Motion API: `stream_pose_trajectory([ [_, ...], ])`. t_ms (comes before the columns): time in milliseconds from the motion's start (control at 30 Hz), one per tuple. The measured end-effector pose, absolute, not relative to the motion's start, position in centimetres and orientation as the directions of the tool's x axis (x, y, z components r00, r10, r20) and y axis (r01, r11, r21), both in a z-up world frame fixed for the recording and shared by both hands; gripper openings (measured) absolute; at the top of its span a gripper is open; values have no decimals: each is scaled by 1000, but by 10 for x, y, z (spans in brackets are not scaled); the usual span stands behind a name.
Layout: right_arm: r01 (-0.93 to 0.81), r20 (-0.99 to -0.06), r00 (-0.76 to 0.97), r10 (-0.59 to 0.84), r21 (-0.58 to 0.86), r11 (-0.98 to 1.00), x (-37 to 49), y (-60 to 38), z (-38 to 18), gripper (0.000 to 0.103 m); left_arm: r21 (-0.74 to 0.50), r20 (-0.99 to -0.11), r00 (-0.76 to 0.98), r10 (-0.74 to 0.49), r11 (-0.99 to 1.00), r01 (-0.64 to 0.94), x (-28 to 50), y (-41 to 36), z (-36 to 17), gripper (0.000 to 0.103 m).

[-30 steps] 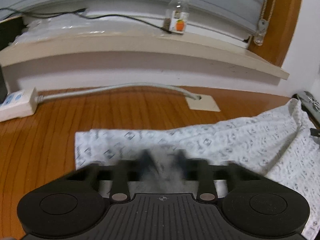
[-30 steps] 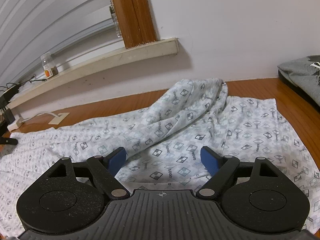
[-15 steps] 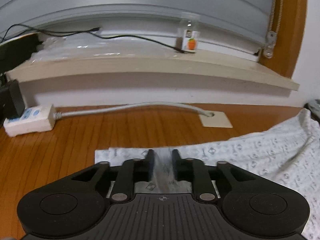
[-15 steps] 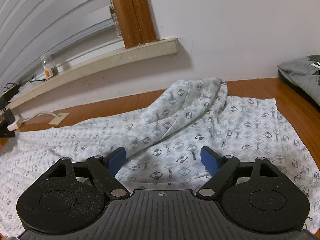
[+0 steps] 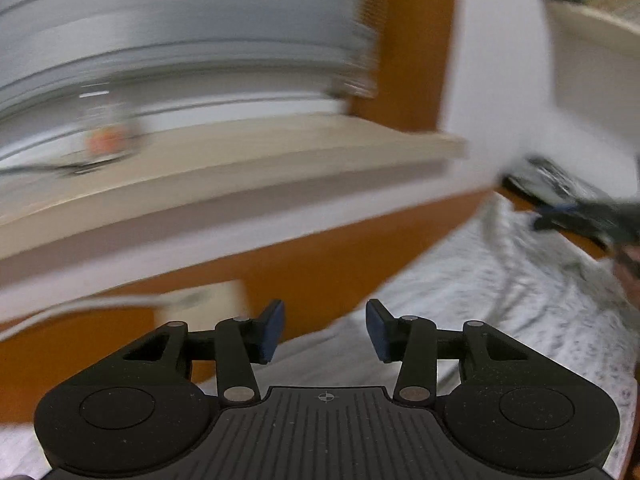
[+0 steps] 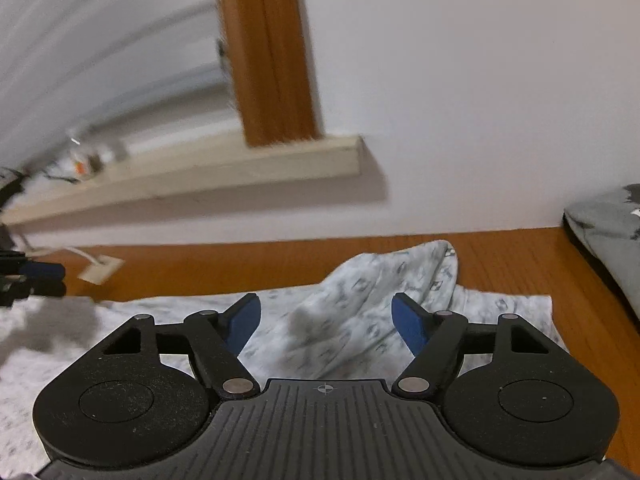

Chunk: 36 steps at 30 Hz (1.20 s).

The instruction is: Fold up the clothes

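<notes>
Through the left wrist view, my left gripper [image 5: 325, 330] is spread apart with nothing between its pads; the patterned garment [image 5: 500, 292] lies under it and runs off ahead to my right across the wooden floor [image 5: 328, 260], toward the blurred right gripper [image 5: 576, 216]

Through the right wrist view, my right gripper [image 6: 326, 322] is also spread and empty; the garment [image 6: 360, 308] lies directly ahead and below, its long axis stretching leftward, with a raised bunch just beyond the pads. I judge the right hand nearer that bunch
</notes>
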State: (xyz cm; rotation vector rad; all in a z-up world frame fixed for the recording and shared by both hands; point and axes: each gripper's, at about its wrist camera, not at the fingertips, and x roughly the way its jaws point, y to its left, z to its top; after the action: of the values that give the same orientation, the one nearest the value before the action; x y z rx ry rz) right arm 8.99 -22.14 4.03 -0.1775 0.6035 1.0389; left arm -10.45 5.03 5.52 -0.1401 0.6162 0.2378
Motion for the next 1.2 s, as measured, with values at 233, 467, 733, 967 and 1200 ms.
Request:
stream_pose_trajectory([
  [233, -820, -592, 370, 716, 155, 551, 122, -204, 31, 60, -92, -652, 758, -20, 994, -52, -28, 27, 30, 41],
  [467, -824, -560, 352, 750, 196, 532, 129, -215, 24, 13, -115, -663, 744, -83, 993, 7, -14, 28, 16, 38],
  [733, -829, -489, 378, 786, 199, 522, 128, -213, 33, 8, -97, -553, 831, -57, 995, 3, -32, 29, 35, 1],
  [967, -765, -502, 485, 717, 153, 625, 128, -196, 24, 24, -90, -534, 839, 107, 979, -182, -31, 47, 43, 13],
  [1200, -750, -490, 473, 732, 212, 627, 135, -211, 26, 50, -57, -542, 834, 100, 986, -155, -55, 16, 46, 26],
])
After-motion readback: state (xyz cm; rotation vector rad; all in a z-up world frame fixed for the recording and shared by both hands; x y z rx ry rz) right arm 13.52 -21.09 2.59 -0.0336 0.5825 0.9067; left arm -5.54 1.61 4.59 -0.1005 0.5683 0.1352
